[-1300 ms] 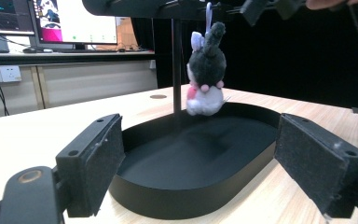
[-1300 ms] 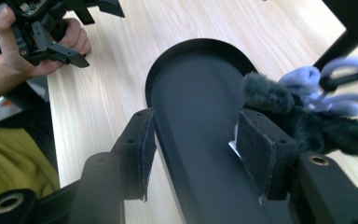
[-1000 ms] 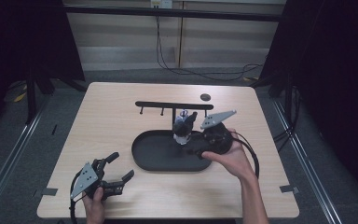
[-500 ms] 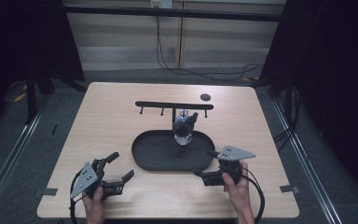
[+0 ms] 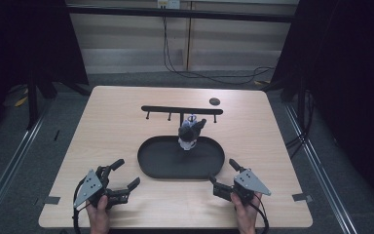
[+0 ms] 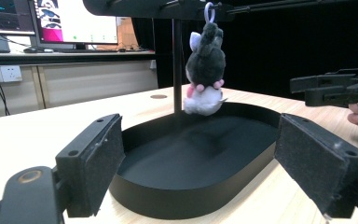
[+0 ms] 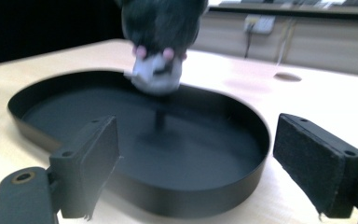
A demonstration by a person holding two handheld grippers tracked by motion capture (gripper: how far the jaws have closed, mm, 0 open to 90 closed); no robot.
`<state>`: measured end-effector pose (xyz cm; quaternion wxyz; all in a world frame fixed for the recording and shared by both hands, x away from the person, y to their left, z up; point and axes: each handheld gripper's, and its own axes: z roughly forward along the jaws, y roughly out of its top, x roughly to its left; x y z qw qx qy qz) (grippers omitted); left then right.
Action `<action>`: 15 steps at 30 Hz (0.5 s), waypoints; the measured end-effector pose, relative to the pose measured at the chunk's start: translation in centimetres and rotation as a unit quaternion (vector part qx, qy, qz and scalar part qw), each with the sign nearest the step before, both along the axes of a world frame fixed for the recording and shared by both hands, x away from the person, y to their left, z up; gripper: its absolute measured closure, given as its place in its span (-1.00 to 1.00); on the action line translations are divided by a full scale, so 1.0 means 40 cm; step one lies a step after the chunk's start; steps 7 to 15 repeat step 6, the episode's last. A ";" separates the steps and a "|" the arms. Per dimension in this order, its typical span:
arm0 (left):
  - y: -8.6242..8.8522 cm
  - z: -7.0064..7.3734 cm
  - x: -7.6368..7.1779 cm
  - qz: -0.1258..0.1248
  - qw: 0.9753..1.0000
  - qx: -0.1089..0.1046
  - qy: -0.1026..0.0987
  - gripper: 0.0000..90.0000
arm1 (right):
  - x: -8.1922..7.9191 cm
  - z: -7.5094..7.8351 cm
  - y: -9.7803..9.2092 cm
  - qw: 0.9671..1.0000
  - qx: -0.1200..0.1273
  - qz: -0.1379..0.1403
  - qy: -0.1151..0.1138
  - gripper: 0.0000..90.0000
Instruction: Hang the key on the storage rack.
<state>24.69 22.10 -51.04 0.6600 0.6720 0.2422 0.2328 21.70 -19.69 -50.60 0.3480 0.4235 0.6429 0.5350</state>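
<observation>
A small grey and white plush toy [image 5: 190,132] hung by its ring from the black metal hook rack [image 5: 181,110], above the black oval tray [image 5: 152,163]. The left gripper [image 5: 123,174] and the right gripper [image 5: 223,172] rested on the light wooden table [image 5: 117,112], both wide open and empty.

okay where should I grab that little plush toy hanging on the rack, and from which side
Probably the plush toy's round, soft body, below the ring it hangs by. Come level from the near, open side, jaws either side of it; the post stands close beside it, and the tray lies beneath.
</observation>
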 end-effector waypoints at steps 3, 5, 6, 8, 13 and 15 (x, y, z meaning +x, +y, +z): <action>-0.001 0.000 0.000 -0.002 1.000 -0.001 -0.001 -0.66 | -0.023 -0.006 -0.010 0.999 0.023 -0.016 -0.045 -0.70; 0.000 0.000 0.000 -0.002 1.000 0.000 -0.001 -0.66 | -0.044 -0.014 -0.018 0.995 0.041 -0.016 -0.089 -0.70; 0.000 0.000 0.000 0.000 1.000 0.000 -0.002 -0.66 | -0.049 -0.015 -0.020 0.994 0.047 -0.013 -0.099 -0.70; 0.000 0.000 0.000 0.000 1.000 0.000 -0.002 -0.66 | -0.049 -0.015 -0.020 0.994 0.047 -0.013 -0.099 -0.70; 0.000 0.000 0.000 0.000 1.000 0.000 -0.002 -0.66 | -0.049 -0.015 -0.020 0.994 0.047 -0.013 -0.099 -0.70; 0.000 0.000 0.000 0.000 1.000 0.000 -0.002 -0.66 | -0.049 -0.015 -0.020 0.994 0.047 -0.013 -0.099 -0.70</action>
